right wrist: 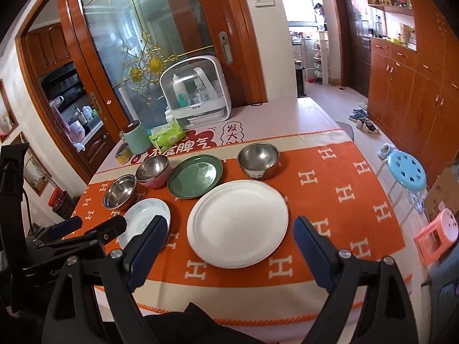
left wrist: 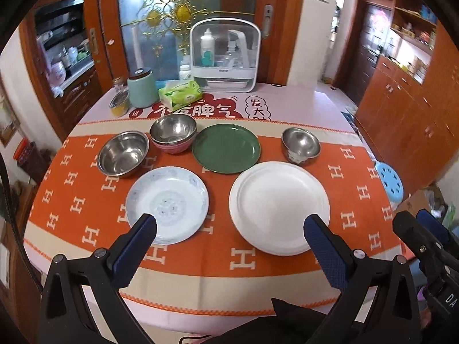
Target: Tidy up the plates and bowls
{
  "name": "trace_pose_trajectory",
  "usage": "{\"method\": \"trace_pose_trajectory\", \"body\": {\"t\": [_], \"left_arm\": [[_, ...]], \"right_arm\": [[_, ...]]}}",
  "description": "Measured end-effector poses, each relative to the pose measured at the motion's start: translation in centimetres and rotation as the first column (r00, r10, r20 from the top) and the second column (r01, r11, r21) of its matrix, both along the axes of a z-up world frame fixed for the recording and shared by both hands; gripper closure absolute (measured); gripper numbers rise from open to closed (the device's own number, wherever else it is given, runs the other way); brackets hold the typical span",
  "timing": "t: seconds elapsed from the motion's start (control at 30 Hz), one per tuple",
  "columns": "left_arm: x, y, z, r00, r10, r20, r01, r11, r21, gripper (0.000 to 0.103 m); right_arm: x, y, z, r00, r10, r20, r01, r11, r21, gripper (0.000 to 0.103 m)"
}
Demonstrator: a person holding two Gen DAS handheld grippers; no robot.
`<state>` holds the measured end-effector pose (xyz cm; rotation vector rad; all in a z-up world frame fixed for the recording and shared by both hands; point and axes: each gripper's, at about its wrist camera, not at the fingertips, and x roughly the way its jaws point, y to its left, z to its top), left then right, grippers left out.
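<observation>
On the orange cloth lie a large white plate (left wrist: 279, 206) (right wrist: 237, 223), a patterned white plate (left wrist: 167, 203) (right wrist: 143, 219) to its left, and a green plate (left wrist: 226, 147) (right wrist: 195, 176) behind them. A steel bowl (left wrist: 123, 153) (right wrist: 120, 191) stands far left, beside a steel bowl stacked in pink bowls (left wrist: 173, 132) (right wrist: 153, 170). Another steel bowl (left wrist: 300, 144) (right wrist: 258, 160) stands at the right. My left gripper (left wrist: 229, 226) hangs open above the table's near edge, empty. My right gripper (right wrist: 231, 229) is open over the large white plate, holding nothing.
At the back of the table (left wrist: 301, 100) stand a white storage box (left wrist: 225, 54), a green tissue pack (left wrist: 180, 93), a mint canister (left wrist: 142, 87) and a small jar (left wrist: 119, 103). A blue stool (right wrist: 404, 170) and a pink stool (right wrist: 437, 235) stand to the right, wooden cabinets (right wrist: 407, 86) beyond.
</observation>
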<state>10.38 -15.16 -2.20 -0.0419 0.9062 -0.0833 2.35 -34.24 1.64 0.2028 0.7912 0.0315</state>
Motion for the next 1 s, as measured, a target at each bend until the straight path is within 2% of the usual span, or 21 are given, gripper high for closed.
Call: {"method": "trace_pose_trajectory", "body": {"t": [0.2, 0.27, 0.37, 0.53, 0.77, 0.93, 1.0], "left_arm": [[1.1, -1.2, -1.4, 0.996, 0.076, -0.045, -0.079, 0.994, -0.075, 0.001], [1.7, -1.7, -2.4, 0.991, 0.105, -0.086, -0.112, 0.99, -0.089, 0.001], [2.2, -2.5, -3.9, 0.981, 0.127, -0.146, -0.142, 0.985, -0.096, 0.001], [3.3, -2.9, -5.9, 0.957, 0.168, -0.238, -0.198, 0.974, -0.109, 0.001], [6.6, -3.0, -8.4, 0.919, 0.184, -0.349, -0.234, 0.966, -0.107, 0.003], [9.0, -3.5, -10.3, 0.896, 0.207, -0.392, -0.24, 0.97, -0.036, 0.005], [10.0, -3.5, -11.4, 0.881, 0.212, -0.424, -0.247, 0.969, -0.029, 0.005]], "right_arm": [[2.2, -3.0, -0.7, 0.998, 0.066, -0.024, -0.066, 0.998, 0.001, 0.013], [2.8, -4.0, -1.1, 0.996, 0.081, -0.035, -0.08, 0.997, 0.019, 0.013], [4.1, -5.7, -1.9, 0.994, 0.095, -0.058, -0.091, 0.994, 0.068, 0.013], [6.5, -7.8, -4.3, 0.981, 0.125, -0.145, -0.1, 0.98, 0.173, 0.013], [9.9, -9.7, -8.0, 0.947, 0.155, -0.283, -0.07, 0.955, 0.287, 0.013], [12.2, -10.9, -10.9, 0.911, 0.161, -0.38, -0.023, 0.939, 0.343, 0.013], [13.2, -11.3, -12.1, 0.895, 0.162, -0.417, -0.004, 0.935, 0.355, 0.013]]}}
